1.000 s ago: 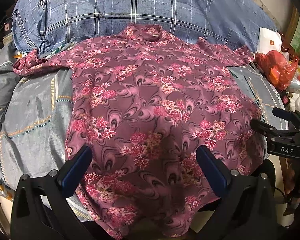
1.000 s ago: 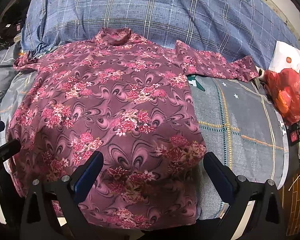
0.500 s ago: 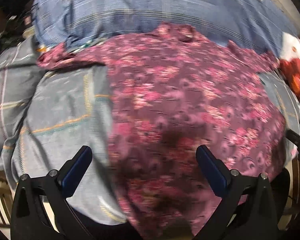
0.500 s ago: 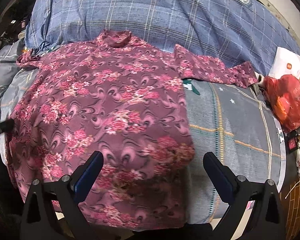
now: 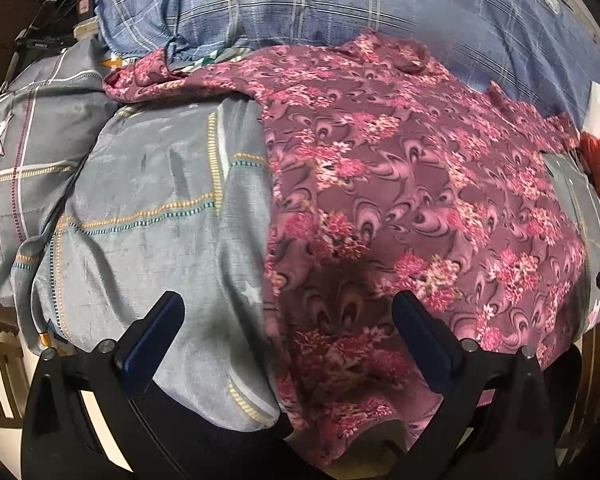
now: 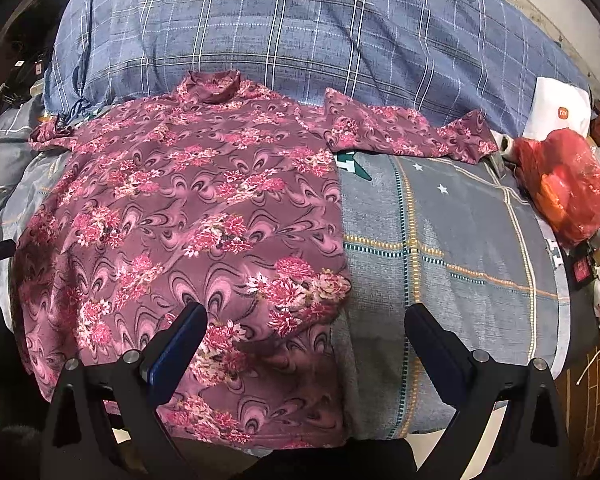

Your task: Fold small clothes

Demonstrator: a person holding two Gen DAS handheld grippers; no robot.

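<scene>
A maroon long-sleeved top with pink flowers (image 5: 412, 184) lies flat, collar far, on a grey quilt; it also shows in the right wrist view (image 6: 188, 216). Its hem hangs over the near bed edge. My left gripper (image 5: 288, 320) is open and empty, above the top's left hem corner. My right gripper (image 6: 306, 328) is open and empty, above the top's right hem corner. The left sleeve (image 5: 160, 76) spreads left and the right sleeve (image 6: 404, 136) spreads right.
The grey patterned quilt (image 6: 460, 240) covers the bed, with a blue plaid duvet (image 6: 300, 28) behind the top. A red plastic bag (image 6: 572, 188) and a white box (image 6: 560, 108) lie at the far right. Cables and dark items (image 5: 40, 28) sit far left.
My left gripper has swung left, from over the hem's middle to its left corner. My right gripper has shifted right toward the right hem corner. The top has not moved.
</scene>
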